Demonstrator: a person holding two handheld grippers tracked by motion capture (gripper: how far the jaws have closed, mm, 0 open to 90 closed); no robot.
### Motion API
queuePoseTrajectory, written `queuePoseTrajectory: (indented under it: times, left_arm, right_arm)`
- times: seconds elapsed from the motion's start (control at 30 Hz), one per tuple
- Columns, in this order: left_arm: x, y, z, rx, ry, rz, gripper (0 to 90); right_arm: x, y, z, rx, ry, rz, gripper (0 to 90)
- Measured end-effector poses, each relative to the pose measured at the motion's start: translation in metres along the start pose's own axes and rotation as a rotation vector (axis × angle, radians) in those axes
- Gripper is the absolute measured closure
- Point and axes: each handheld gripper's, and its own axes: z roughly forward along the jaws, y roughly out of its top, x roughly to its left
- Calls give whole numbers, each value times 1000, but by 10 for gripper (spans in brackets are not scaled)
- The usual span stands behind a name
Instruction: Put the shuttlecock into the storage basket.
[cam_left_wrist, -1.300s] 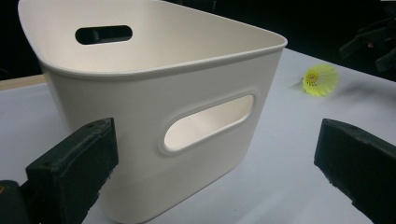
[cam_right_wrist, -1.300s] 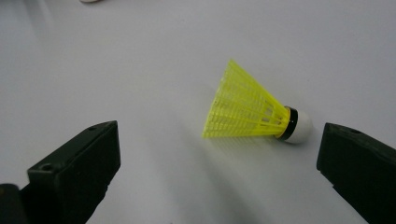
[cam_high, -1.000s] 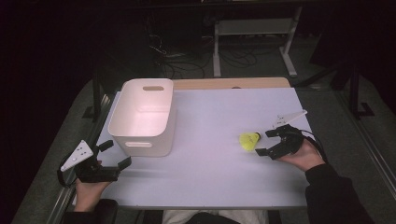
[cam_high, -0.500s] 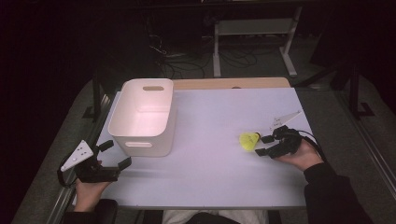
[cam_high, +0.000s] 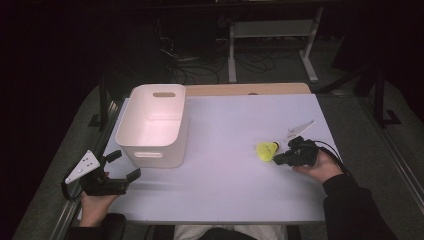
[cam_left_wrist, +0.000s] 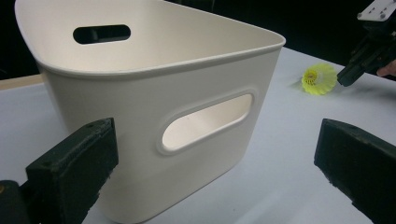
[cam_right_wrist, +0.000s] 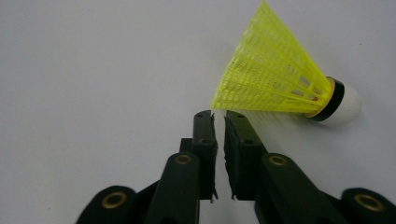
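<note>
Yellow shuttlecock (cam_right_wrist: 280, 84): lies on its side on the pale tabletop (cam_high: 225, 190), mesh skirt towards the right gripper, white cork with a black band pointing away.
Right gripper (cam_right_wrist: 218, 116): its jaws have just been closing and now stand almost together, only a thin slit left between them; nothing sits in that slit. The tips reach the lower edge of the skirt, touching it or just short of it; I cannot tell which.
Shuttlecock against gripper: in the right gripper view it lies just beyond the tips and off to their right, not between them.
High view: the right gripper (cam_high: 292, 156) rests low on the tabletop in the person's hand, the shuttlecock (cam_high: 267, 150) just beside its tips, well apart from the white bin (cam_high: 131, 127).
Left gripper (cam_high: 120, 167): jaws spread wide, holding nothing, near the bin's front corner.
Left gripper view: bin (cam_left_wrist: 93, 93) close up with its handle slot facing the camera; shuttlecock (cam_left_wrist: 319, 79) far off behind it.
</note>
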Motion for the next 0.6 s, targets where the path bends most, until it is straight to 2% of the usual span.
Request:
queuePoseTrajectory:
  times: [0.07, 0.47, 0.6]
  left_arm:
    - [0, 0, 0, 0, 0, 0, 0]
    - [0, 0, 0, 1, 0, 0, 0]
    - [0, 0, 0, 1, 0, 1, 0]
  right_arm:
    - [0, 0, 1, 5, -2, -7, 885]
    - [-2, 2, 12, 51, -13, -13, 888]
    - [-1, 3, 13, 45, -12, -20, 887]
